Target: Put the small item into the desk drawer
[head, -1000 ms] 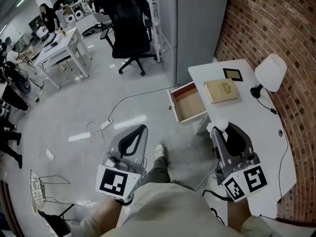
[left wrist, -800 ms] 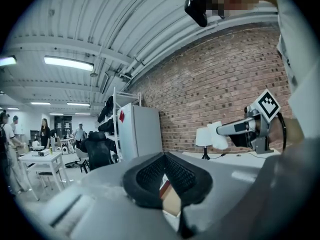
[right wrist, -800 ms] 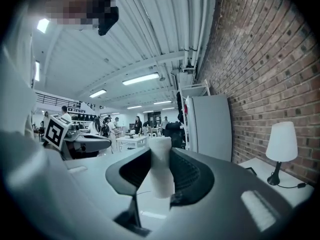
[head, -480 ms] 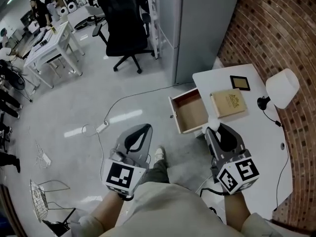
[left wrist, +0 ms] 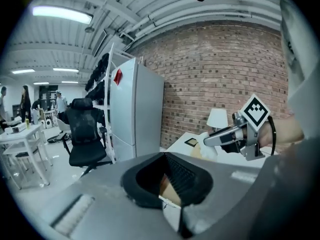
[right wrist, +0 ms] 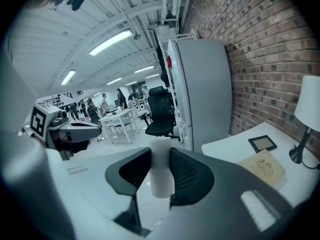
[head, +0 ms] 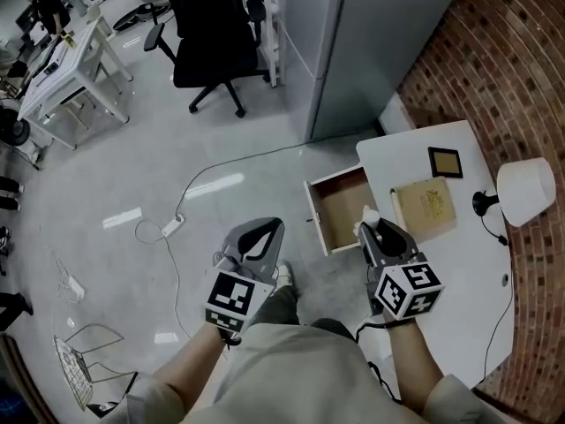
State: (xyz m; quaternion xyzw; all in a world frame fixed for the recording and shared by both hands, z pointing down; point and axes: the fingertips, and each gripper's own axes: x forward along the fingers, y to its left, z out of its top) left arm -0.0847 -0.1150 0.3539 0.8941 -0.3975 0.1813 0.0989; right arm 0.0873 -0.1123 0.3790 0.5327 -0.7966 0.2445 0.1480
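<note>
My right gripper (head: 374, 229) is shut on a small white cylinder (head: 369, 216), which stands upright between the black pads (right wrist: 186, 174). In the right gripper view the cylinder (right wrist: 161, 176) fills the gap of that gripper (right wrist: 161, 156). The gripper hangs over the right side of the open wooden drawer (head: 338, 208), which is pulled out from the white desk (head: 459, 263). My left gripper (head: 265, 233) hovers over the floor left of the drawer, its jaws shut with nothing in them (left wrist: 166, 157). From the left gripper view, the right gripper (left wrist: 226, 134) and cylinder (left wrist: 207, 148) show ahead.
On the desk lie a tan book (head: 429, 207), a black picture frame (head: 444, 161) and a white lamp (head: 527, 189). A grey cabinet (head: 371, 34) stands behind the desk against a brick wall (head: 512, 69). A black office chair (head: 207, 34) and a cable with power strip (head: 168, 228) occupy the floor.
The right gripper with the white cylinder has moved left, from over the desk top to over the open drawer. The left gripper has kept its place beside it.
</note>
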